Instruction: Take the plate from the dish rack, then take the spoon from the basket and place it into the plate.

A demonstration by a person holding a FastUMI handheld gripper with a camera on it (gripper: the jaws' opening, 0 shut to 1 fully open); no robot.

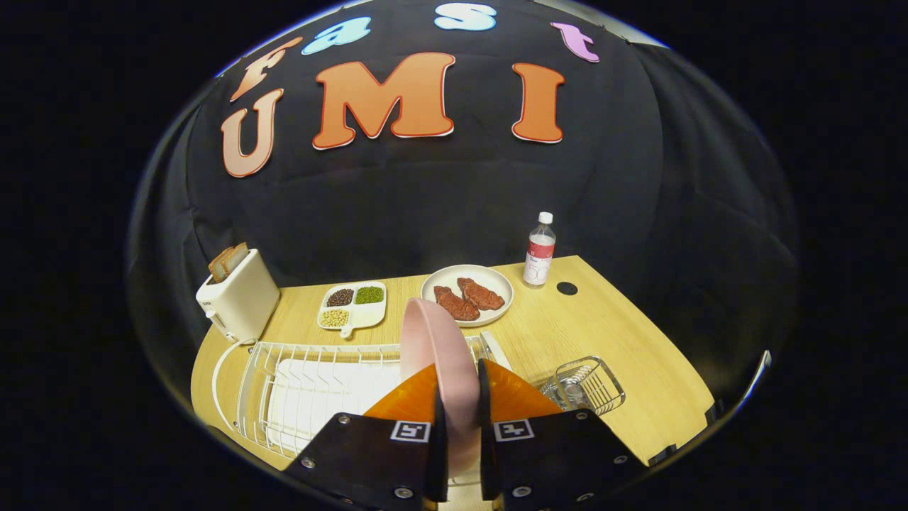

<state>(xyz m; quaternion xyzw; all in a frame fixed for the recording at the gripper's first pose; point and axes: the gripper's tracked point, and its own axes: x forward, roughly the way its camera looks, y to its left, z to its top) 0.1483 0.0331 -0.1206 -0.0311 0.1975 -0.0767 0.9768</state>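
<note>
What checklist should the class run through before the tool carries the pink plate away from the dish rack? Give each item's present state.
1. Tool shut on the pink plate, a finger on each face: ok.
2. Plate held on edge, upright: ok.
3. Plate fully clear of the dish rack: cannot tell.
4. Bare table ahead for setting it down: ok.
5. Spoon present in the wire basket: cannot tell.

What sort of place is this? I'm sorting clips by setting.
Likely a mock kitchen counter in a booth: a dish rack, a toaster, and the fingers shut on a pink plate.
</note>
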